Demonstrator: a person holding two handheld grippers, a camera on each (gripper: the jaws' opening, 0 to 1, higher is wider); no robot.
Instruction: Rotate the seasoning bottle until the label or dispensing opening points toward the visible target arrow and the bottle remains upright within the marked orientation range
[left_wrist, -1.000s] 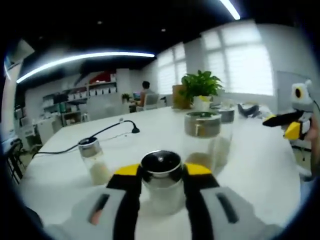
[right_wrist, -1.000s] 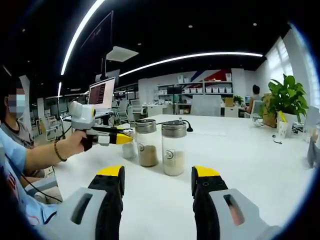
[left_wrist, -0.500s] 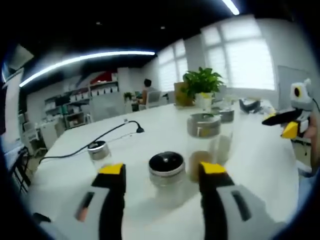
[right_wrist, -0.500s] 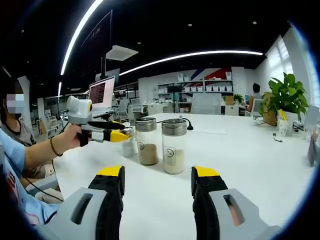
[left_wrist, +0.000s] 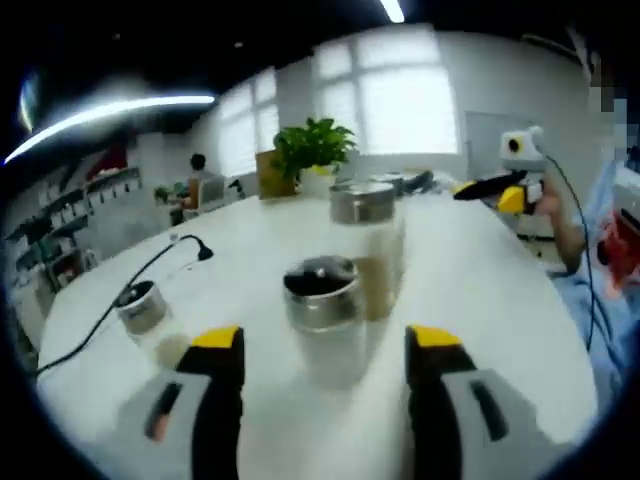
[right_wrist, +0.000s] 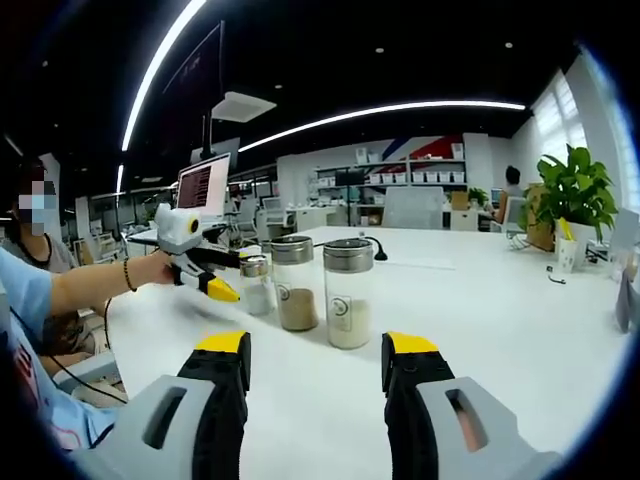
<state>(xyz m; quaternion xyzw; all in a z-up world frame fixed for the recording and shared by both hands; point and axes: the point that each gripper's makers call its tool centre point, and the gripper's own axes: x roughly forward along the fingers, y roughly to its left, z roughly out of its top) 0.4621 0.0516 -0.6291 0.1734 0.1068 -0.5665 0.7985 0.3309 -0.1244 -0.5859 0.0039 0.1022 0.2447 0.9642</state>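
A short seasoning bottle (left_wrist: 322, 292) with a silver lid stands upright on the white table (left_wrist: 480, 300), just ahead of my open left gripper (left_wrist: 325, 342) and free of its jaws. From the right gripper view, this bottle (right_wrist: 255, 284) is the leftmost of three, with the left gripper (right_wrist: 215, 285) tilted down beside it in a person's hand. A bottle of brown seasoning (right_wrist: 294, 285) and one of white seasoning (right_wrist: 347, 295) stand beside it with round labels facing this camera. My right gripper (right_wrist: 316, 345) is open and well short of them.
A small lidded jar (left_wrist: 140, 305) and a black cable (left_wrist: 150, 270) lie to the left. A potted plant (left_wrist: 310, 150) stands at the far table edge. The right gripper (left_wrist: 500, 188) shows at the right, with a person's sleeve (left_wrist: 590, 300) nearby. A monitor (right_wrist: 203, 185) stands behind.
My left gripper has opened, let go of the short bottle and drawn back a little; its view has swung and tilted. The right gripper has held still.
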